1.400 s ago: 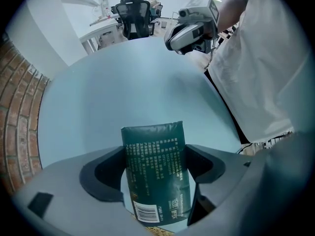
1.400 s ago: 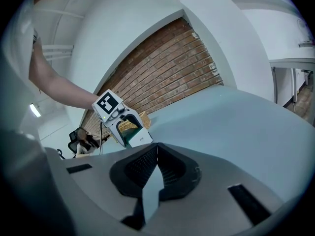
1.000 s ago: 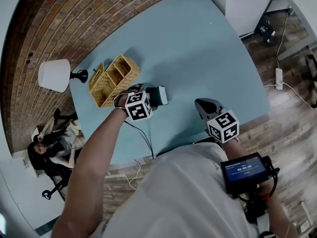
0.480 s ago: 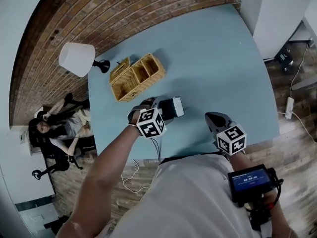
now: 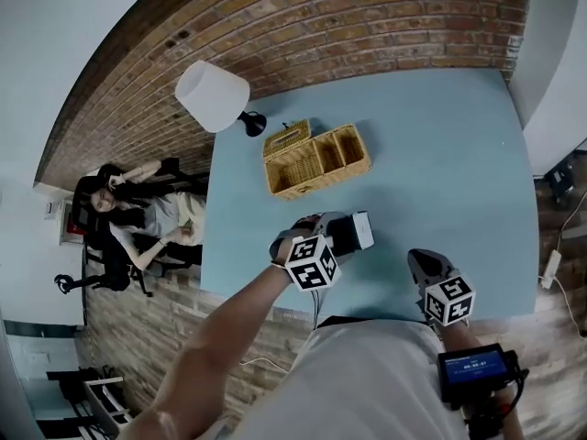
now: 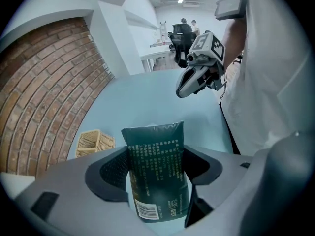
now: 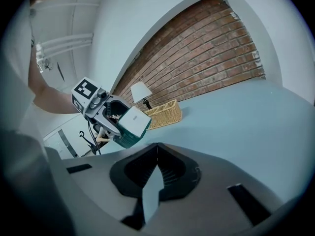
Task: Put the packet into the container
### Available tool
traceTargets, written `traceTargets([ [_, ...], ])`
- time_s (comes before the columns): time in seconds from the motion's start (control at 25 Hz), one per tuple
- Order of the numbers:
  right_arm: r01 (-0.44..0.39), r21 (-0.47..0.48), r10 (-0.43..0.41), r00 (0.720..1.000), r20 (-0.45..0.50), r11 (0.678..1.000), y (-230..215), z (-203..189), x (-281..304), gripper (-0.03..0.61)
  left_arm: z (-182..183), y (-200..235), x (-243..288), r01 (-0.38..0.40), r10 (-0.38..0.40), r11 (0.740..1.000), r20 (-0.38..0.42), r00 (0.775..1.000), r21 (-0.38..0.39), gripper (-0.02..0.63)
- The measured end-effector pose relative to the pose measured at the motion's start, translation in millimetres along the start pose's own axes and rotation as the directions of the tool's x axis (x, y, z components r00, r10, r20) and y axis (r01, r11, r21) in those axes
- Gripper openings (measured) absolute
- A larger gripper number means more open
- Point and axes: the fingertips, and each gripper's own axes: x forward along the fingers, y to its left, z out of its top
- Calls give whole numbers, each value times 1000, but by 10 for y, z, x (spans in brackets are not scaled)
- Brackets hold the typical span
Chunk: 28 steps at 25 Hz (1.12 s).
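Note:
A dark green packet (image 5: 352, 234) with a white end sits between the jaws of my left gripper (image 5: 345, 236), which is shut on it above the near part of the blue table (image 5: 440, 154). In the left gripper view the packet (image 6: 157, 171) stands upright between the two dark pads. The container, a wicker basket (image 5: 316, 159) with several compartments, stands on the table farther away, apart from the packet. My right gripper (image 5: 420, 260) hovers at the near edge, shut and holding nothing. Its own view shows the jaws (image 7: 156, 154) meeting, with the held packet (image 7: 130, 127) and basket (image 7: 165, 113) beyond.
A white-shaded lamp (image 5: 213, 96) stands at the table's far left corner beside the basket, against a brick wall (image 5: 303, 26). A person sits on a chair (image 5: 128, 214) on the floor to the left of the table. The table's right half is bare blue surface.
The head view has swung, so the table and basket sit more central and to the right. The left gripper still holds the packet near the front edge. The right gripper stays beside it.

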Motion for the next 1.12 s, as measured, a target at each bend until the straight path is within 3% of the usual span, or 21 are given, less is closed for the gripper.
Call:
traceTargets([
  [0.48, -77, -35, 76, 997, -19, 996, 445, 67, 529, 11, -889, 280, -539, -92, 85, 989, -65, 994, -115, 344],
  [0.8, -85, -21, 84, 996, -31, 996, 499, 31, 674, 9, -1185, 814, -746, -148, 139, 986, -106, 985, -82, 344],
  [1.12, -73, -14, 72, 997, -33, 997, 506, 16, 669, 11, -1284, 1281, -719, -94, 95, 996, -128, 987, 10, 344],
])
